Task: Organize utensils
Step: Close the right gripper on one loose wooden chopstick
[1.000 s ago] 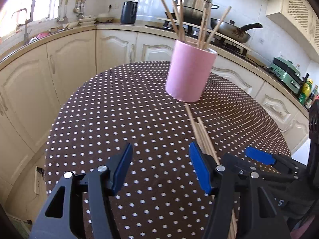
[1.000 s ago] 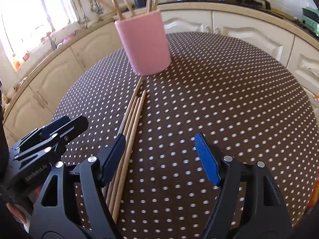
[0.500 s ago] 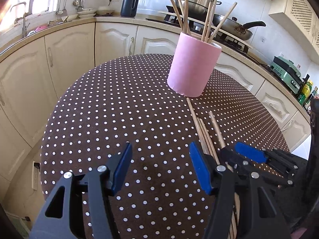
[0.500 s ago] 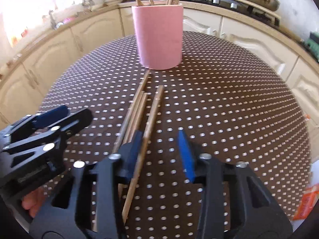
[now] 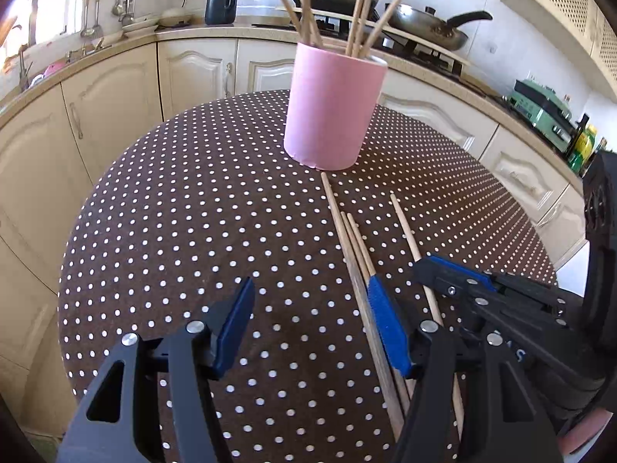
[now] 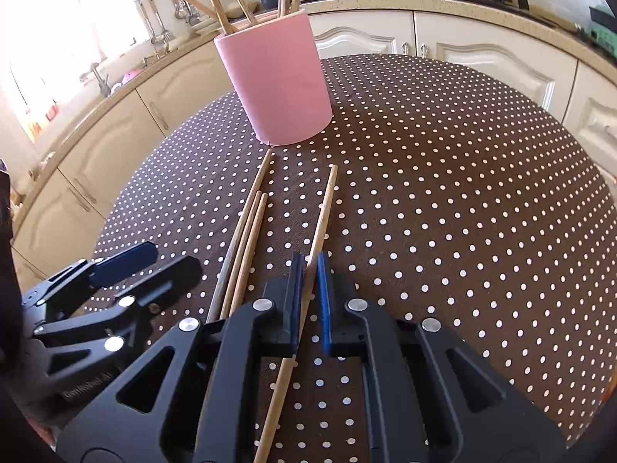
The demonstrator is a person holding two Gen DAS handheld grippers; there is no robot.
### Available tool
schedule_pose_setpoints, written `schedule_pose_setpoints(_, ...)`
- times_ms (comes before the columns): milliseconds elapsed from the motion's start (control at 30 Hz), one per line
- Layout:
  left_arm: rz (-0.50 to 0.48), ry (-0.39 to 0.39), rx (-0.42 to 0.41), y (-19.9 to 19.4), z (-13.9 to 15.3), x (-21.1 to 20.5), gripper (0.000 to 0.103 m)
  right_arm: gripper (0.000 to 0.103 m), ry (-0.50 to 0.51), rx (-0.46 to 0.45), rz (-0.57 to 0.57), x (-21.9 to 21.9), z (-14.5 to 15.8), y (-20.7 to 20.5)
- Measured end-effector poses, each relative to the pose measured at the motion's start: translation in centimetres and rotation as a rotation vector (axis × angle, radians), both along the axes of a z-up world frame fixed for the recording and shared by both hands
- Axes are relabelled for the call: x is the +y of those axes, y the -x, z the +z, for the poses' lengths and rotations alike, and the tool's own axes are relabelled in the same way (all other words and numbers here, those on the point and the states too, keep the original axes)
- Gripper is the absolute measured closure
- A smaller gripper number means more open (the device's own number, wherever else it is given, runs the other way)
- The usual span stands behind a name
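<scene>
dotted table (image 5: pixel 193 200), pink cup (image 5: pixel 331 112) beyond chopsticks (image 5: pixel 349 239)

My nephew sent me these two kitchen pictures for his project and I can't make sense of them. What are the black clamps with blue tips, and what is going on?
They are handheld grippers, one in each of a person's hands, each with a wide-angle camera looking along its two fingers. One picture comes from the left gripper, the other from the right gripper; each also shows the other gripper at its edge.

On the dotted tablecloth stands a pink holder with chopsticks upright in it. Three loose chopsticks lie side by side in front of it.

The right gripper is shut on a fourth chopstick, set apart from those three. The left gripper is open, holding nothing.
</scene>
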State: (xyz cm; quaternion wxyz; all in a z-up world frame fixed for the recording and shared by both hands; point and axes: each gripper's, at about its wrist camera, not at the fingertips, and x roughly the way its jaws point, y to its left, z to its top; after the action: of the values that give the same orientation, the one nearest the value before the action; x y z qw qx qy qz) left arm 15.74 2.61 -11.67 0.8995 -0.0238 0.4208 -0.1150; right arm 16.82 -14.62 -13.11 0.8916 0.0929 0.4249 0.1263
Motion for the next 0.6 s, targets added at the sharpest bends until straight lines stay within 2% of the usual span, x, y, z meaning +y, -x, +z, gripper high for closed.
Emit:
schedule_pose_setpoints(233,0.025,-0.09,0.038,-1.0,-0.6,-1.6,0.042,0.094,-0.089,0.014,0.006,-1.9,-0.2,0.2)
schedule_pose_setpoints(367,0.069,-0.098,0.064,-2.1,-0.5,-1.7,0.036,0.094,-0.103,0.016,0.009,-2.3,-0.1,0.6)
schedule_pose_setpoints(600,0.107,-0.106,0.115,-3.7,-0.5,-2.0,0.035,0.094,-0.113,0.019,0.013,-2.5,0.0,0.3)
